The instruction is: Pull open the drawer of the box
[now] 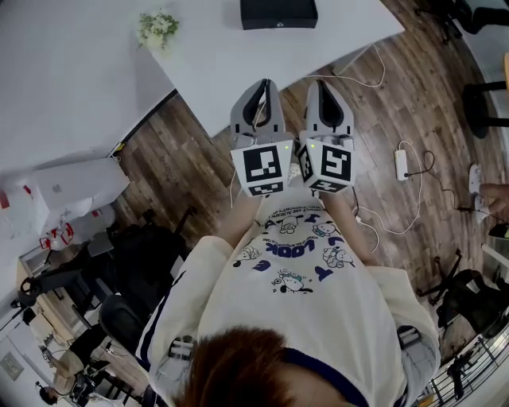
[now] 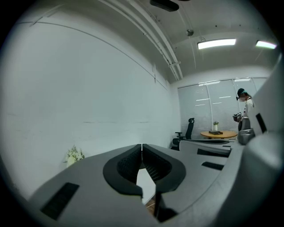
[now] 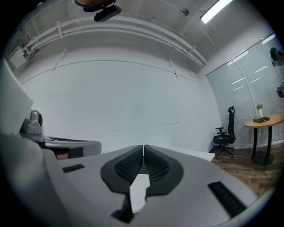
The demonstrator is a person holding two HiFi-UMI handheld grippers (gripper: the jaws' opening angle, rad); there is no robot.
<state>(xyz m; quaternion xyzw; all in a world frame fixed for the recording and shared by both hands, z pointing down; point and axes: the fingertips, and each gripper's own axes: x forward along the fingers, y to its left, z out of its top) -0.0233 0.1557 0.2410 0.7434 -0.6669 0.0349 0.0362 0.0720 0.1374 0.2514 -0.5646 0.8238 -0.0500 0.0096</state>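
Left gripper (image 2: pixel 142 146) jaws pressed tip to tip, empty. Right gripper (image 3: pixel 143 146) same, empty. I hold both side by side near my chest, over the wood floor (image 1: pixel 413 103). Black box (image 1: pixel 278 13) sits well ahead on the white table (image 1: pixel 223 71), with flowers (image 1: pixel 157 28) to its left.

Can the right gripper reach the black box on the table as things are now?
Probably yes. The white table between the right gripper and the box is bare, so nothing blocks the way. Its jaws are shut and empty.
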